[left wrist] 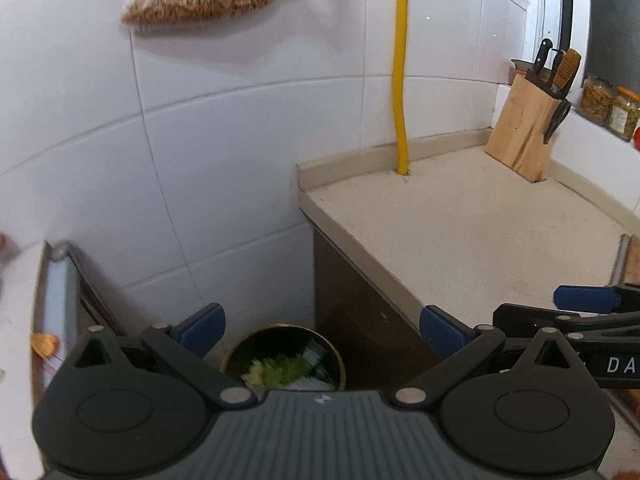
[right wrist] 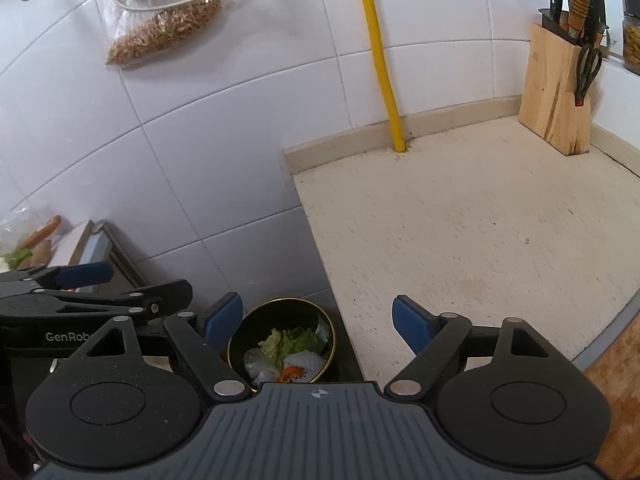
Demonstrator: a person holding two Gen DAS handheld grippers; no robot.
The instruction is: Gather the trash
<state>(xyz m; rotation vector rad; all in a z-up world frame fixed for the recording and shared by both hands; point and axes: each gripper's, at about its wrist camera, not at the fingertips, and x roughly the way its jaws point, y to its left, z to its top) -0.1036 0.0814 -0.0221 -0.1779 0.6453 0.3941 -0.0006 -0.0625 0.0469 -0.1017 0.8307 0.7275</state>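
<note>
**Bin below counter edge, both claws empty**

Left gripper (left wrist: 322, 330) and right gripper (right wrist: 318, 320) stand wide apart, empty. Speckled beige counter (right wrist: 460, 232) at 2 o'clock meets white wall tiles (right wrist: 200, 152). Black trash bin (right wrist: 240, 334), at 6 o'clock beside the counter, holds green leaves and white scraps.

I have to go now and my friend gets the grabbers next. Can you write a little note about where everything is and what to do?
Left gripper: open, fingers empty, above the bin.
Right gripper: open, fingers empty, beside the left one.
Trash bin: on the floor, between the tiled wall and the counter. Inside are green leaves, white wrapping and an orange scrap.
Done: that trash is already in the bin.
Left: the counter shows only a knife block and a yellow pipe, no trash. On the far left there are food bits on a white surface; check there.
</note>
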